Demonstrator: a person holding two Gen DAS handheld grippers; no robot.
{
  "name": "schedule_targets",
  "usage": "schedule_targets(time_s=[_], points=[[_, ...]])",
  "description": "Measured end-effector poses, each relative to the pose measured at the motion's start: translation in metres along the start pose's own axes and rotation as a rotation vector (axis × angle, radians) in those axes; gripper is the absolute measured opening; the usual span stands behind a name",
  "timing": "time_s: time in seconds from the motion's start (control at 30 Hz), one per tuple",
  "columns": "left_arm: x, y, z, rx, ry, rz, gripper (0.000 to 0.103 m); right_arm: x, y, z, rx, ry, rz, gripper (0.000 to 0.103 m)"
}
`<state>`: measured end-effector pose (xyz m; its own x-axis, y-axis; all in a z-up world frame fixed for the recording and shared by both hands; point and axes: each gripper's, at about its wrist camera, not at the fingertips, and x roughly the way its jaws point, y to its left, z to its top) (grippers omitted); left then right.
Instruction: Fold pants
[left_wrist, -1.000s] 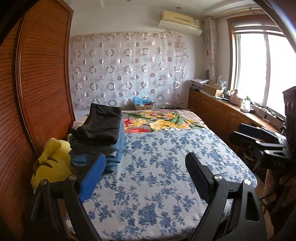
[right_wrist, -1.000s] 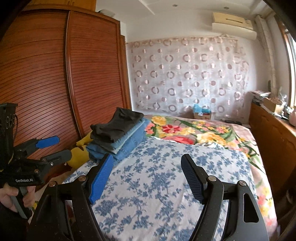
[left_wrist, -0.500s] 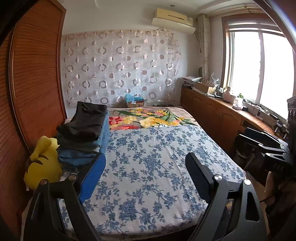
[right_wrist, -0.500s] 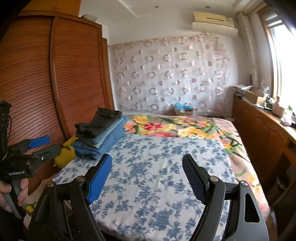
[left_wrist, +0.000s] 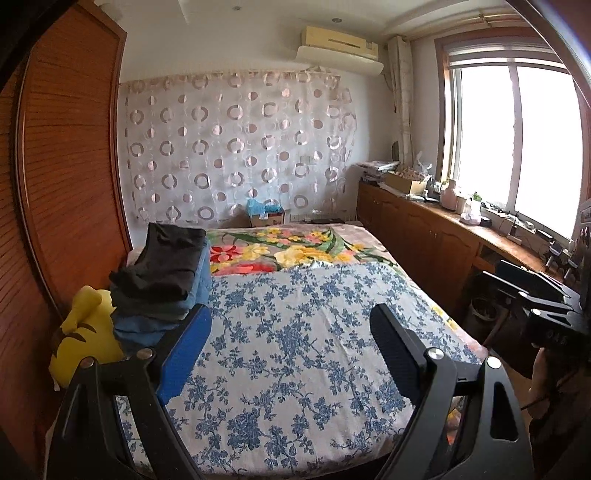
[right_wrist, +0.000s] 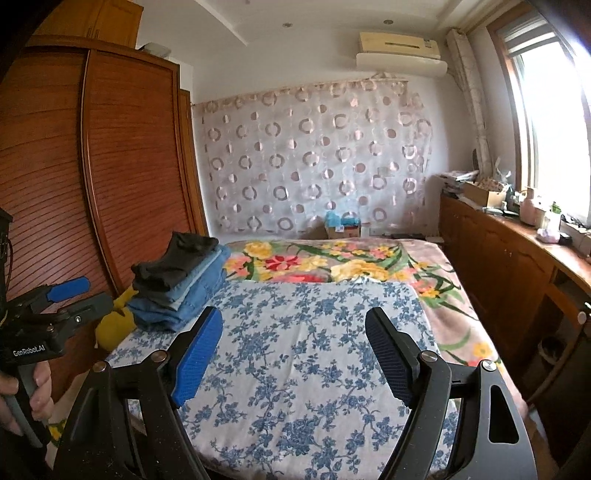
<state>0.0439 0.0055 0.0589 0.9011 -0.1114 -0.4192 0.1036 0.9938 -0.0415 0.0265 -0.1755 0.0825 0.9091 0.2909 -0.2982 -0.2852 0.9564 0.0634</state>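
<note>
Left wrist view showed the left gripper (left_wrist: 290, 345) with its 2 fingers spread wide, nothing between them, held above the near end of the bed (left_wrist: 295, 354) and touching nothing. Right wrist view showed the right gripper (right_wrist: 293, 349) likewise wide open and empty, also clear of the bedding. Each gripper appeared at the edge of the other's view, both with fingers apart; the left one, held in a hand (right_wrist: 22, 391), carried the readable label "GenRobot.AI".

The pants lay in 1 folded stack (left_wrist: 162, 284) on the far left side of the bed, next to the wooden wardrobe (left_wrist: 70, 184). The stack had a dark pair on top and blue denim pairs beneath; the exact count of pairs could not be told. 1 yellow plush toy (left_wrist: 83, 343) sat just beside the stack, touching its near edge.

The bed carried 2 covers: 1 blue floral sheet nearest and 1 bright flowered blanket (left_wrist: 291, 251) beyond. 1 air conditioner (left_wrist: 338, 48) hung above the patterned curtain (left_wrist: 236, 147).
</note>
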Motion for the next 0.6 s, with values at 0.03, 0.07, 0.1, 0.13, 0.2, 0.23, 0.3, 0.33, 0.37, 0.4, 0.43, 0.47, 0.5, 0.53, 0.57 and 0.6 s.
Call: schedule_targets(time_s=[0.03,0.07,0.1,0.13,0.2,0.23,0.3,0.33,0.37,0.4,0.43,0.47,0.5,0.53,0.57,0.6], points=[[-0.002,0.000,0.001,-0.001,-0.005,0.002,0.088,-0.001,0.000,-0.001,-0.001,-0.005,-0.002,0.082],[-0.005,0.000,0.002,-0.002,-0.011,0.007,0.088,-0.002,0.002,0.000,-0.002,-0.010,-0.004,0.082],[-0.006,0.001,0.003,-0.002,-0.015,0.010,0.088,-0.005,0.001,-0.002,-0.003,-0.017,-0.006,0.082],[-0.008,0.001,0.004,-0.003,-0.019,0.011,0.088,-0.006,0.001,-0.001,-0.004,-0.021,-0.006,0.082],[-0.013,0.002,0.005,-0.004,-0.026,0.016,0.088,-0.011,0.003,-0.002,-0.007,-0.033,-0.009,0.083],[-0.015,0.001,0.005,-0.003,-0.029,0.019,0.088,-0.013,0.004,-0.002,-0.009,-0.038,-0.009,0.083],[-0.019,0.001,0.006,-0.004,-0.037,0.025,0.088,-0.016,0.005,-0.003,-0.015,-0.050,-0.010,0.083],[-0.021,0.002,0.006,-0.006,-0.039,0.027,0.088,-0.017,0.006,-0.004,-0.017,-0.053,-0.012,0.083],[-0.022,0.003,0.006,-0.007,-0.042,0.028,0.088,-0.017,0.005,-0.005,-0.018,-0.056,-0.012,0.083],[-0.024,0.004,0.007,-0.007,-0.044,0.029,0.088,-0.017,0.005,-0.006,-0.020,-0.058,-0.011,0.083],[-0.024,0.005,0.007,-0.006,-0.046,0.029,0.088,-0.017,0.005,-0.008,-0.022,-0.059,-0.011,0.083],[-0.025,0.005,0.007,-0.003,-0.047,0.030,0.088,-0.016,0.005,-0.008,-0.022,-0.060,-0.013,0.083],[-0.025,0.005,0.007,-0.004,-0.045,0.032,0.088,-0.016,0.005,-0.009,-0.023,-0.061,-0.017,0.083],[-0.026,0.005,0.007,-0.003,-0.045,0.033,0.088,-0.013,0.003,-0.009,-0.022,-0.059,-0.017,0.083],[-0.026,0.005,0.007,-0.004,-0.045,0.030,0.088,-0.012,0.003,-0.010,-0.021,-0.057,-0.016,0.083],[-0.026,0.005,0.006,-0.004,-0.044,0.032,0.088,-0.011,0.003,-0.010,-0.022,-0.054,-0.015,0.083]])
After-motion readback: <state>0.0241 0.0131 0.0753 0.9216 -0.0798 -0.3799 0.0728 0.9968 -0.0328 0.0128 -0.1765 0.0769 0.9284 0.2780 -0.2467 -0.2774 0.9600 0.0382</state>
